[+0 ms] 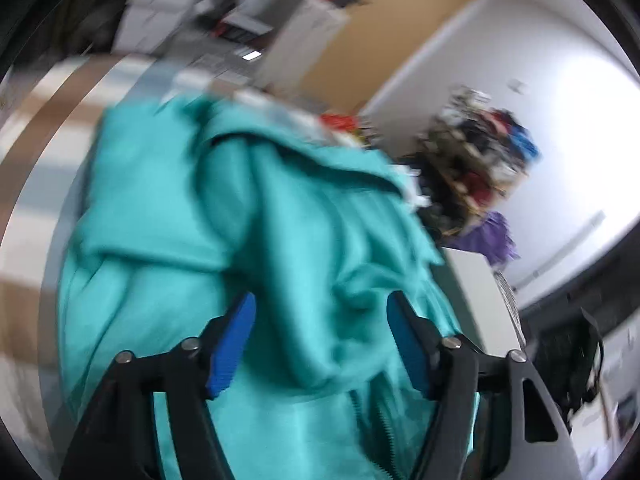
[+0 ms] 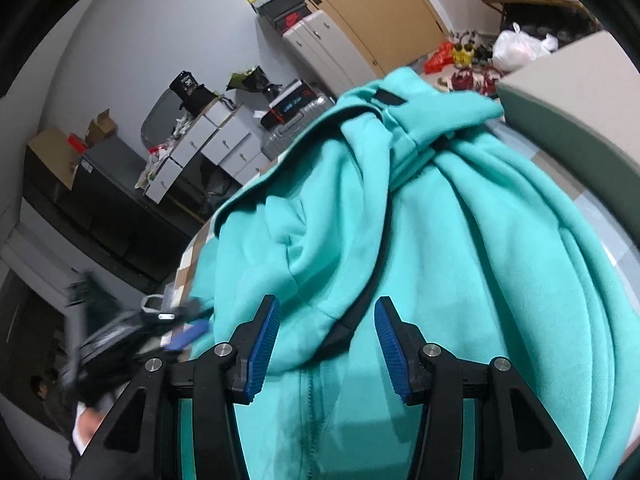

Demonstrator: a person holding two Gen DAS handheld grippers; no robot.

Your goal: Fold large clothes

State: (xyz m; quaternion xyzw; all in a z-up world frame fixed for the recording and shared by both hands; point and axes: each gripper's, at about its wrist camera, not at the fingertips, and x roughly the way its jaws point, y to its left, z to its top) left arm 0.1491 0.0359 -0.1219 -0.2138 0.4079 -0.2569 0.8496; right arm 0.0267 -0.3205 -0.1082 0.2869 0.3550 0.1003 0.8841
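A large teal zip-up hoodie [image 1: 280, 220] lies bunched on a checked table surface [image 1: 36, 200]. The left wrist view is blurred. My left gripper [image 1: 320, 316] is open just above the cloth, and a raised fold sits between its blue pads without being pressed. In the right wrist view the hoodie [image 2: 460, 240] fills the middle, with a black label [image 2: 390, 98] at its far end and the zipper [image 2: 312, 412] near the camera. My right gripper [image 2: 326, 316] is open over a black-trimmed edge. The left gripper shows blurred at the cloth's left edge, one of its pads [image 2: 188, 334] visible.
A grey-white box [image 2: 568, 108] stands at the table's far right, close to the hoodie. Beyond the table are white drawers [image 2: 224, 140], a grey suitcase [image 2: 288, 132] and a rack of mixed clothes [image 1: 480, 168]. A person's hand [image 2: 86, 420] shows at the lower left.
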